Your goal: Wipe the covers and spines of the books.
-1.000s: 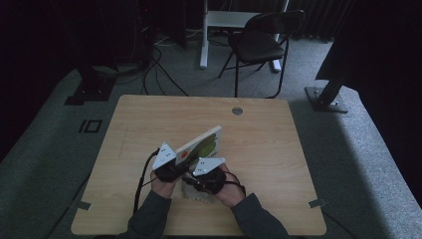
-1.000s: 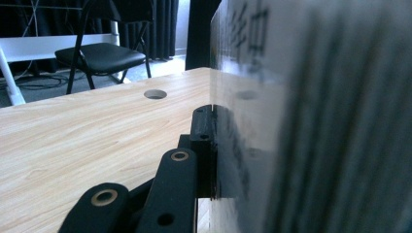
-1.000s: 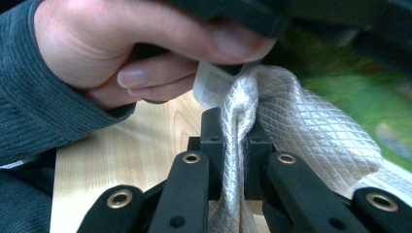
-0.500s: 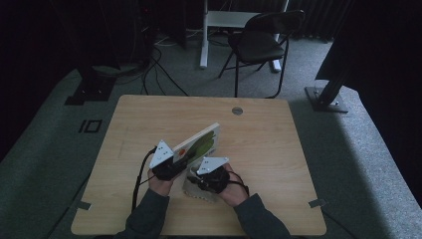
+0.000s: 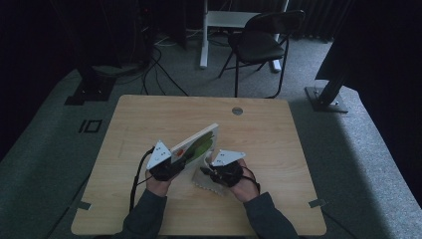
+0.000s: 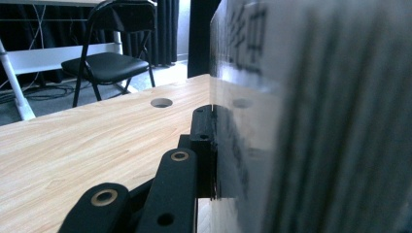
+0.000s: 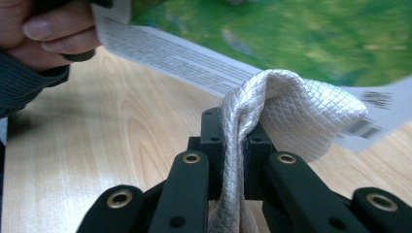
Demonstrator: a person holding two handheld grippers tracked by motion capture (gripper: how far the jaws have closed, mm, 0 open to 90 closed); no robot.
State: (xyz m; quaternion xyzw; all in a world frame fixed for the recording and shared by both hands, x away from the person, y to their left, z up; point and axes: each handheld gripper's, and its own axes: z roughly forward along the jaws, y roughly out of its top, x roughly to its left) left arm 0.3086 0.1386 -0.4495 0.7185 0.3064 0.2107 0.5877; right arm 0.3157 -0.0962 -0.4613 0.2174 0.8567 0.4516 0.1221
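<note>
The left tool [image 5: 171, 167] is clamped on a flat white box with a green printed face [image 5: 195, 146], tilted up above the wooden table [image 5: 278, 144], while the right tool [image 7: 234, 141] pinches a white quilted cloth [image 7: 286, 114] against its underside. This looks like the wiping step; next the cloth probably needs drawing along the box while the left grip stays firm

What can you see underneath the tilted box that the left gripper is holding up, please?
Under the raised box, the right gripper pinches a white quilted cloth against its printed underside, above the wooden table. The box hides the tabletop directly beneath it.
</note>
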